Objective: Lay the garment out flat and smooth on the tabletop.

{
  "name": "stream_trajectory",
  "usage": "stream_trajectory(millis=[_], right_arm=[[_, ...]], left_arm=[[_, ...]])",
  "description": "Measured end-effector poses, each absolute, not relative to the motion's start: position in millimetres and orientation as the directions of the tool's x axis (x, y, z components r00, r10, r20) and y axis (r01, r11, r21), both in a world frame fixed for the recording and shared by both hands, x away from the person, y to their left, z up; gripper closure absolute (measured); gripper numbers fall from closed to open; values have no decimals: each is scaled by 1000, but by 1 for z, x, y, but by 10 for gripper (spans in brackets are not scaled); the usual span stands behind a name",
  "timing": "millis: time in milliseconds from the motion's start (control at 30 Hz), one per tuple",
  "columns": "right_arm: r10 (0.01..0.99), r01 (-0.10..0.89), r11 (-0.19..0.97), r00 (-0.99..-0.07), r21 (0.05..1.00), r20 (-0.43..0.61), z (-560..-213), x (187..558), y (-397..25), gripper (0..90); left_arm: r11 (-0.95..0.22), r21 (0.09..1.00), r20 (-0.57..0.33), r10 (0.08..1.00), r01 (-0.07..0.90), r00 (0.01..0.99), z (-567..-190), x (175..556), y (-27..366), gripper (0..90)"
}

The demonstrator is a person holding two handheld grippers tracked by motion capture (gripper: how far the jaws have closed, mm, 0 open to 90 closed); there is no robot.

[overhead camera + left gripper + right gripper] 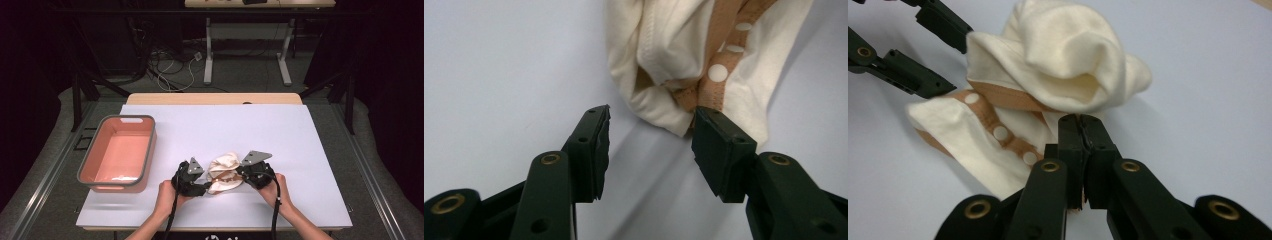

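Two hand-held grippers at cream garment point(223, 172): right hand-held gripper point(1080, 121) clenched on cloth, left hand-held gripper point(651, 125) released; next, probably pinch the tan-trimmed edge.

No text, label, brand, number or sign can be read anywhere, on the cloth, the bin or the worktop.

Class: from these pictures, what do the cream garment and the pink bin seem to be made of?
Cream garment: probably soft matte knit cotton; it folds limply, with stitched seams and a tan snap-button band. Pink bin: likely moulded plastic with a grey rim; smooth, rigid walls, slight sheen.
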State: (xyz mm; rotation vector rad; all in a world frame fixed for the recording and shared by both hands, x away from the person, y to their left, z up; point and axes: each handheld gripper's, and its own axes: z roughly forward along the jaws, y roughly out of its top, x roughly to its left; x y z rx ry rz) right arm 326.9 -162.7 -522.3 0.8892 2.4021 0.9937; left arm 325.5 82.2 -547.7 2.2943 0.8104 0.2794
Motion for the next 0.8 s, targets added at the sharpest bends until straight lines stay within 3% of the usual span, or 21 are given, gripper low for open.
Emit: stream_trajectory(millis=[133,333,500,600,700,733,800], right_arm=[[685,418,556,-720,718,-112,-525,328,-168,861],[627,371,598,-768,710,-128,-526,329,-160,657],[602,336,634,-780,696,-172,-527,327,-146,585],[614,333,628,-768,703,-185,-527,328,-140,595],[637,339,596,-752,728,-171,-527,331,-141,760],[637,339,596,-752,728,-171,-527,331,-141,760],[646,344,582,-746,736,-162,-527,332,-145,843]], left_arm=[[-575,659,-29,624,484,781,-554,329,78,496],[-560,676,-37,622,478,782,-557,333,75,557],[-544,688,-55,621,481,782,-558,336,75,589],[-524,698,-80,620,487,781,-558,339,76,614],[-507,709,-103,614,491,783,-560,340,77,691],[-505,710,-108,610,491,785,-560,340,77,691],[-523,697,-113,596,491,795,-559,340,76,765]])
